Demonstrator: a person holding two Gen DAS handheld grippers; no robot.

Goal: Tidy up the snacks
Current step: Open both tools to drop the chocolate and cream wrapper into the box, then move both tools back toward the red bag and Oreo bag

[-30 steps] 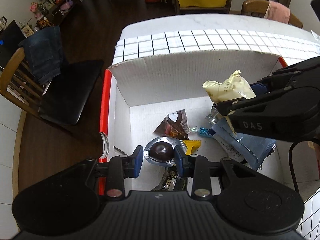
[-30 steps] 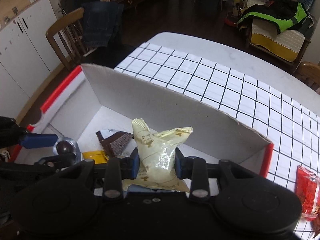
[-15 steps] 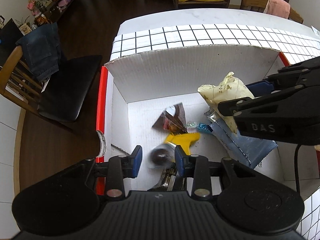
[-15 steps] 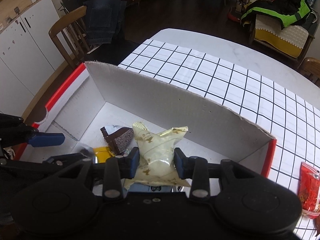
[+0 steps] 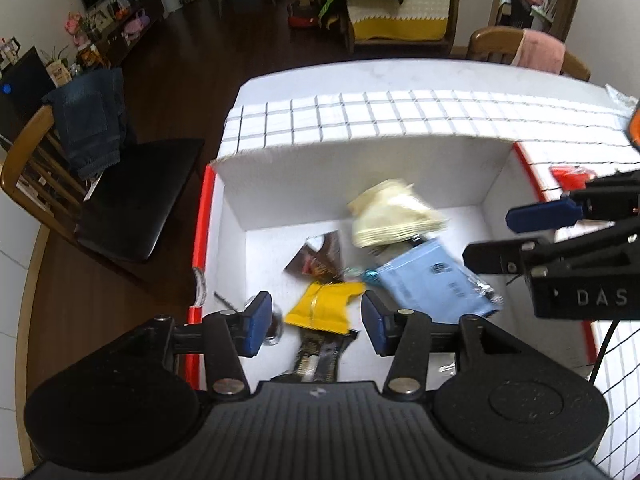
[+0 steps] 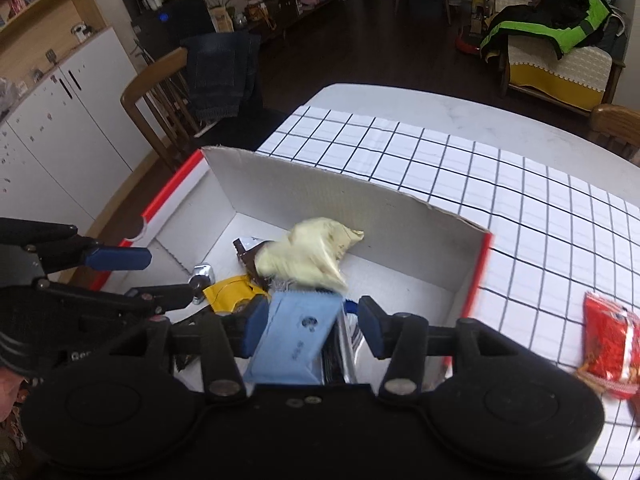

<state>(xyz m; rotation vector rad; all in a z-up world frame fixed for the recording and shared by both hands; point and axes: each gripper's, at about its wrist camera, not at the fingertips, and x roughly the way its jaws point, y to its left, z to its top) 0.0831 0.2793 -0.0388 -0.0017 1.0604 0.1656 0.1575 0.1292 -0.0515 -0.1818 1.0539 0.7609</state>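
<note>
— Peering into the white cardboard box, what can you make out?
— A cream packet near the far wall, smeared by blur in both views, so I cannot tell whether it rests on the pile or is clear of it. Its lower edge overlaps a light blue packet toward the box's right side.
— And the grippers?
— The left gripper has its jaws apart with nothing between the pads; a yellow packet lies on the box floor below the gap. The right gripper is likewise spread wide and grips nothing, with the blue packet showing under it.
— Anything half hidden?
— A round foil-wrapped chocolate at the box's left wall is mostly covered by the left finger in the left view. A dark striped wrapper runs under the gripper body and is cut off. A brown wedge-shaped packet sits mid-floor, its print unreadable.
— Outside the box?
— A red packet lies on the checked tablecloth beyond the box's right wall, cut off at the frame edge.
</note>
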